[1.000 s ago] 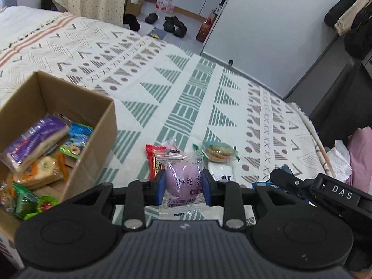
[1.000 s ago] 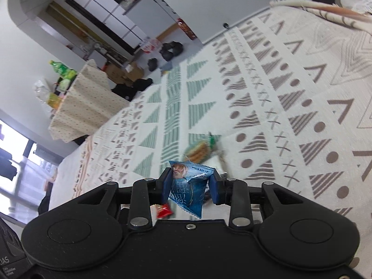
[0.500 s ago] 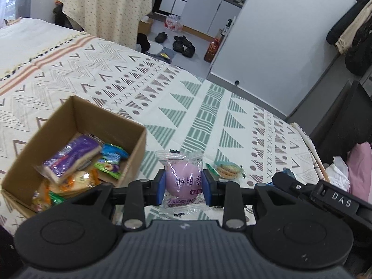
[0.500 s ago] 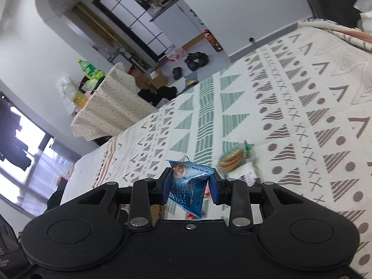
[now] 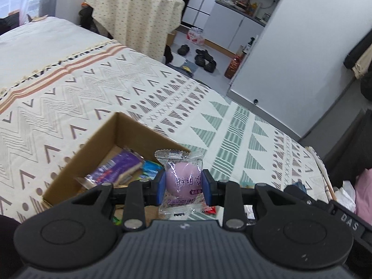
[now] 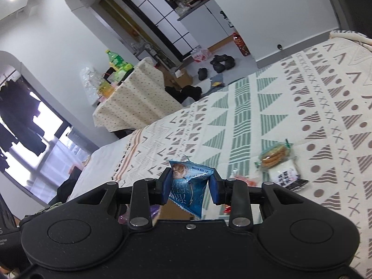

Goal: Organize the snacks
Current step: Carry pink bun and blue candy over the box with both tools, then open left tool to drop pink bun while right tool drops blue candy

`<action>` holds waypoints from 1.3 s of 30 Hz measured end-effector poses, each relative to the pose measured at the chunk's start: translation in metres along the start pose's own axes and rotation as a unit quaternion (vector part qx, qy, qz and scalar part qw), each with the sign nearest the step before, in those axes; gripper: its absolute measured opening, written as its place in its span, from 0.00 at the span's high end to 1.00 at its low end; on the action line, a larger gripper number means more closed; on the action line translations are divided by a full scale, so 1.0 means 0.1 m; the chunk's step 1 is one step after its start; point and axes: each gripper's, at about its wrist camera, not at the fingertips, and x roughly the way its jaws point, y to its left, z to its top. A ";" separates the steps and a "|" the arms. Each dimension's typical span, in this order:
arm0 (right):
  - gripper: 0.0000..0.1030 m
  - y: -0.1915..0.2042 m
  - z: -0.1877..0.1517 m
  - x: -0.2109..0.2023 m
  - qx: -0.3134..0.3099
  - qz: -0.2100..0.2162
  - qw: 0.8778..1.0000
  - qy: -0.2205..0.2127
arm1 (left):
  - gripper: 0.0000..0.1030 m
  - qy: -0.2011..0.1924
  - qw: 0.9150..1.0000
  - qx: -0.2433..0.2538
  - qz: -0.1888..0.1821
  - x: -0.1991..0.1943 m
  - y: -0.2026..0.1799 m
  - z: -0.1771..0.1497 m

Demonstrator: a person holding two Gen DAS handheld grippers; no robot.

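My left gripper is shut on a purple round snack in a clear wrapper, held above the near right corner of an open cardboard box. The box holds several snacks, among them a purple pack. My right gripper is shut on a blue snack packet, held above the patterned bedspread. A cookie pack, a white and black packet and a red packet lie on the bed to the right.
The right gripper's black body sits at the lower right of the left wrist view. A cloth-covered table stands beyond the bed. Shoes lie on the floor. A pink cloth lies at the right edge.
Both grippers have risen and tilted up with their snacks. The left one has moved left, so the box now lies under its fingers. Loose snacks have dropped out of its view.
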 end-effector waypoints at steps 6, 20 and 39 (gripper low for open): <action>0.68 0.16 -0.08 0.05 -0.013 0.016 1.000 -0.003 | 0.70 -0.001 1.000 -0.028 0.011 0.00 0.27 0.08; 0.68 0.44 -0.21 0.31 -0.035 0.018 0.999 0.017 | 0.66 0.081 0.995 -0.048 -0.014 0.32 0.67 -0.03; 0.55 1.01 -0.51 0.81 -0.080 0.036 0.994 0.067 | 0.24 0.064 0.995 -0.073 0.009 0.31 1.15 0.34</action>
